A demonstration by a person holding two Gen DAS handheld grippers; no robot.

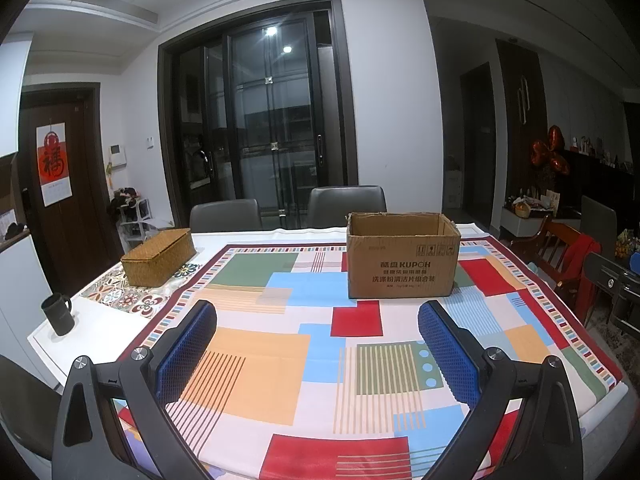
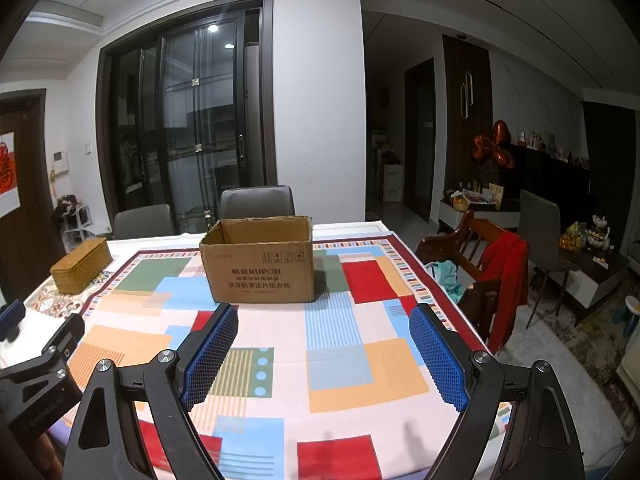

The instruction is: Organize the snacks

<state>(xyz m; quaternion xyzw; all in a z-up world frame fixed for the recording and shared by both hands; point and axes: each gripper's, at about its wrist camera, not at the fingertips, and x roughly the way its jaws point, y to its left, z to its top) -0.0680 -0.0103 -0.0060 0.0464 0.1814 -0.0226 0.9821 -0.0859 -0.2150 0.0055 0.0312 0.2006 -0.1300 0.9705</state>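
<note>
A: Dim dining room, patterned tablecloth (image 1: 256,364) covering the table. Cardboard box (image 1: 403,264) is sitting open-topped toward the far edge, wicker box (image 1: 158,257) lying closed well to its left, mug (image 1: 58,314) standing at the left edge.

B: Snacks?

A: Not seeing any; possibly inside the box, interior is hidden. Left gripper (image 1: 317,330) and right gripper (image 2: 323,332) are both hovering spread wide, holding nothing.

B: Risks?

A: Light box is probably sliding if nudged; cloth is bunching; left side is passing near the mug.
</note>
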